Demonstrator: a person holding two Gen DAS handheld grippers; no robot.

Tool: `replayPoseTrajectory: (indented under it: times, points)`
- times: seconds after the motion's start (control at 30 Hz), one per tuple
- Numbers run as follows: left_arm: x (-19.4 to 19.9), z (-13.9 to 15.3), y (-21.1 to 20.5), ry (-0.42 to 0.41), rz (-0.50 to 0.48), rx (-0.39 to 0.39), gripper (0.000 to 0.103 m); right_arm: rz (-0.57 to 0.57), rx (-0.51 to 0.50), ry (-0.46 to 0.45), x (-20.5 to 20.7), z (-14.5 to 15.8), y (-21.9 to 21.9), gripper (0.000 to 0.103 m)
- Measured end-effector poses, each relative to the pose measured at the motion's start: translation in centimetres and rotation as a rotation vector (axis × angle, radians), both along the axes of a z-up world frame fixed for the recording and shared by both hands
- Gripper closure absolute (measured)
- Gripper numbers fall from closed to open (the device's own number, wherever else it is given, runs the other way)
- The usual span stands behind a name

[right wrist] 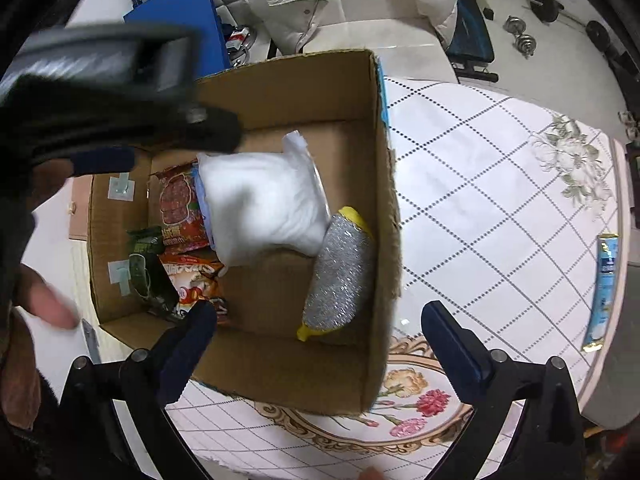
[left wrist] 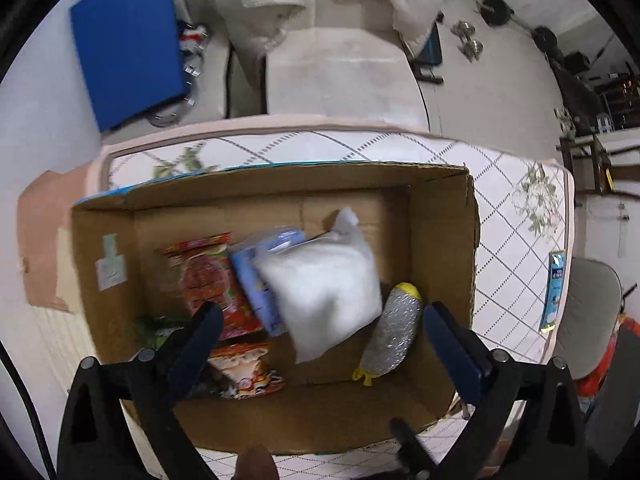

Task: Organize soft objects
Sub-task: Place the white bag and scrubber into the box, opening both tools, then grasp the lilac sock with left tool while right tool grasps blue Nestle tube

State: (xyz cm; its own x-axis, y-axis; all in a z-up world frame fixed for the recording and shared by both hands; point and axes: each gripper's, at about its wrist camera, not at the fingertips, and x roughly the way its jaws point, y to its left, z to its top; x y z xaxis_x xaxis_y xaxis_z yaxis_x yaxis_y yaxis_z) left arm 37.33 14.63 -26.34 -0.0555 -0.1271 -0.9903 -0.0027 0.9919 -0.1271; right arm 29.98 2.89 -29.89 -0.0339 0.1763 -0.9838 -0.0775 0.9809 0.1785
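Note:
An open cardboard box [left wrist: 280,178] [right wrist: 380,152] stands on the table. Inside it a white stuffed bag [left wrist: 320,276] [right wrist: 260,204] leans on a blue packet [left wrist: 256,276]. To the right of the bag lies a silver scrubber with yellow ends [left wrist: 394,328] [right wrist: 344,276]. Red snack packets [left wrist: 208,276] [right wrist: 176,204], an orange one [left wrist: 248,372] [right wrist: 196,280] and a green one [right wrist: 148,268] fill the left side. My left gripper [left wrist: 322,312] hangs open above the bag, holding nothing; in the right wrist view it shows blurred at upper left [right wrist: 100,92]. My right gripper [right wrist: 318,312] is open and empty over the box's near right corner.
The table wears a white diamond-pattern cloth [left wrist: 516,236] [right wrist: 480,200]. A blue sachet [left wrist: 556,288] [right wrist: 604,288] lies at its right edge. Beyond are a sofa with a white puffy jacket [left wrist: 260,4], a blue board [left wrist: 124,44] and dumbbells [right wrist: 520,36]. A person's hand [right wrist: 48,300] is at left.

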Motion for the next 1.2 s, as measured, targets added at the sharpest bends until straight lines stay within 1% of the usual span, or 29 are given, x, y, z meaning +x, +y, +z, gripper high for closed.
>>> replayPoseTrajectory:
  times: [0.13,0.27,0.33,0.43,0.5,0.57,0.7,0.8,0.9,0.97,1.0,1.03,1.1,1.13,1.17,1.2]
  points:
    - [-2.3,2.2,1.4,-0.080,0.038,0.032,0.000,0.005,-0.040,-0.037,-0.6,0.9,-0.2,0.000]
    - [-6.0,4.2,2.7,-0.166,0.074,0.089,0.000,0.004,-0.052,-0.083,-2.3,2.2,-0.7,0.000]
    - [-8.2,5.0,3.2,-0.204,0.090,0.127,0.000,0.002,-0.049,-0.099,-3.2,2.7,-0.9,0.000]
    - [-11.8,6.2,4.0,-0.268,0.110,0.205,0.000,0.009,-0.067,-0.155,-5.3,4.0,-1.0,0.000]
    - [-13.8,6.9,4.3,-0.298,0.123,0.235,0.000,0.018,-0.079,-0.185,-6.5,4.6,-0.8,0.000]
    - [-15.5,7.5,4.4,-0.318,0.132,0.250,0.000,0.024,-0.074,-0.219,-7.9,5.7,-1.0,0.000]
    - [-18.6,8.6,4.4,-0.340,0.153,0.246,0.000,0.033,-0.056,-0.266,-9.8,7.6,-1.0,0.000]
    - [-20.2,9.7,3.4,-0.362,0.156,0.247,0.000,0.023,-0.003,-0.286,-11.1,9.1,-1.8,0.000]
    - [-21.5,10.2,0.7,-0.379,0.141,0.246,0.000,-0.017,0.023,-0.309,-12.8,10.3,-4.6,0.000]
    - [-21.9,9.7,-1.3,-0.368,0.121,0.242,0.000,-0.064,0.020,-0.303,-14.1,10.5,-8.1,0.000]
    - [-22.1,8.9,-3.0,-0.346,0.100,0.232,0.000,-0.095,0.012,-0.290,-14.7,10.4,-10.0,0.000]
    - [-22.2,7.8,-5.2,-0.319,0.066,0.205,0.000,-0.131,0.002,-0.273,-15.4,10.1,-12.2,0.000]
    - [-22.3,5.0,-9.4,-0.250,-0.018,0.171,0.000,-0.202,-0.030,-0.223,-16.8,8.9,-16.9,0.000]
    - [-22.3,3.5,-11.8,-0.220,-0.078,0.152,0.000,-0.240,-0.043,-0.198,-17.5,8.2,-19.2,0.000]
    - [-22.3,2.5,-13.6,-0.207,-0.121,0.140,0.000,-0.276,-0.058,-0.173,-18.2,7.5,-21.7,0.000]
    - [-22.5,0.6,-17.0,-0.193,-0.206,0.140,0.000,-0.302,-0.073,-0.151,-18.8,6.8,-23.8,0.000]
